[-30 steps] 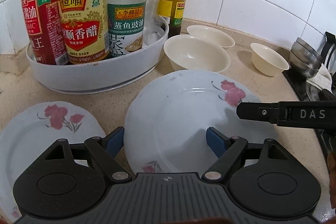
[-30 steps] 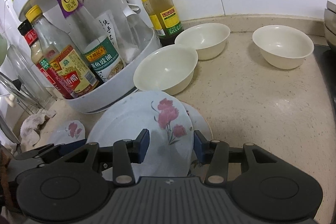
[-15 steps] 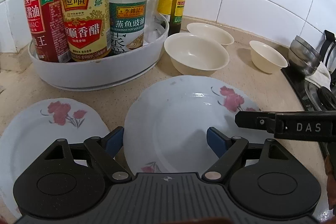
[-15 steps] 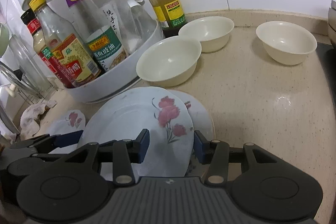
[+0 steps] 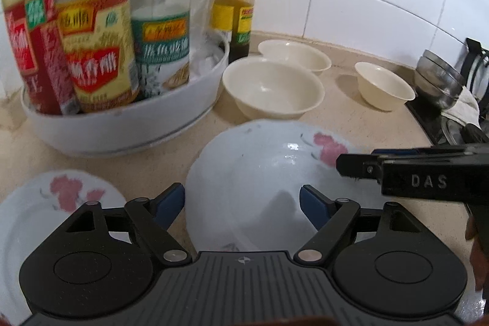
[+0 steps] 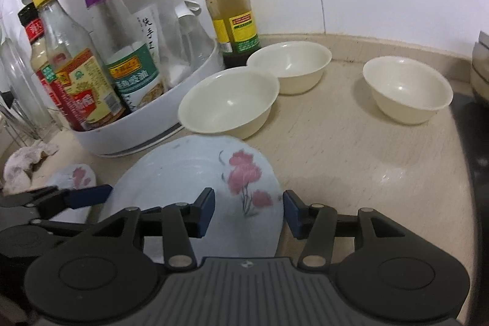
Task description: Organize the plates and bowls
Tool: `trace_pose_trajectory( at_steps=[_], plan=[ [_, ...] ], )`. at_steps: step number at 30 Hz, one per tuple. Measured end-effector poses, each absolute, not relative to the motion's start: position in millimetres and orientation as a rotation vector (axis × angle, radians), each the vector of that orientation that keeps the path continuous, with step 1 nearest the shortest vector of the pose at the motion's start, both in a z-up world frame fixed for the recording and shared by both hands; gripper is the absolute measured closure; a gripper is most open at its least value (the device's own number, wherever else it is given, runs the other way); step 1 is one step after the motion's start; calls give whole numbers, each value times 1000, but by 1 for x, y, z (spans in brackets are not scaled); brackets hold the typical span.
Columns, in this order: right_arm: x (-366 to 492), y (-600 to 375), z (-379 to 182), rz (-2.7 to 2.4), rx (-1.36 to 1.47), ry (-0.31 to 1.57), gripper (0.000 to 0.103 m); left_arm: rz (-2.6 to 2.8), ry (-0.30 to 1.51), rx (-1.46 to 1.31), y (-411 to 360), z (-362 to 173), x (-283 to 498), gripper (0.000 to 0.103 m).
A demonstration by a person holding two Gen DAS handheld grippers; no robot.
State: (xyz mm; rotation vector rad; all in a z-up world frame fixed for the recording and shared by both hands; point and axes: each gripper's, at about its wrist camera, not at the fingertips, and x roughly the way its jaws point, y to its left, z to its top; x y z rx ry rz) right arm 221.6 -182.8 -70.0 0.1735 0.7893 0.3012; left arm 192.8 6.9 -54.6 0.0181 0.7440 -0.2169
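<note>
A large white plate with pink flowers (image 5: 259,173) lies on the counter under both grippers; it also shows in the right wrist view (image 6: 195,179). My left gripper (image 5: 243,203) is open, its blue pads either side of the plate's near-left part. My right gripper (image 6: 248,214) is open over the plate's right rim, and its finger (image 5: 412,173) reaches in from the right in the left wrist view. A second flowered plate (image 5: 45,213) lies to the left, also visible in the right wrist view (image 6: 75,177). Three cream bowls (image 6: 229,106) (image 6: 290,64) (image 6: 408,89) stand behind.
A white round rack (image 5: 122,124) of sauce bottles stands at the back left, a green-capped bottle (image 6: 227,5) beside it. Steel bowls (image 5: 440,81) and a stove edge are at the right. A crumpled cloth (image 6: 21,164) lies at the far left. Tiled wall behind.
Both grippers have drawn back slightly and the view has shifted; the right gripper's finger now sits lower over the plate's right rim. Both grippers stay open and the plates stay put.
</note>
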Motion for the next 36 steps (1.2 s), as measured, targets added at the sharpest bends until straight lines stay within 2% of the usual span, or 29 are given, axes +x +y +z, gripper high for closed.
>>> trace_pose_trajectory(
  at_steps=[5,18,24,27,36],
  plan=[
    [222,-193,-64,284,177,737,53,-193,722,49,13,-49,197,15],
    [214,-209,-77,259,241,794,51,-300,854,12,8,-65,224,13],
    [211,-209,-81,285,269,827,51,-328,862,19,1,-67,216,11],
    [209,-209,-83,318,300,863,48,-357,863,27,-7,-66,208,16],
    [175,-233,-80,263,310,910,48,-442,879,56,-31,-68,188,15]
  ],
)
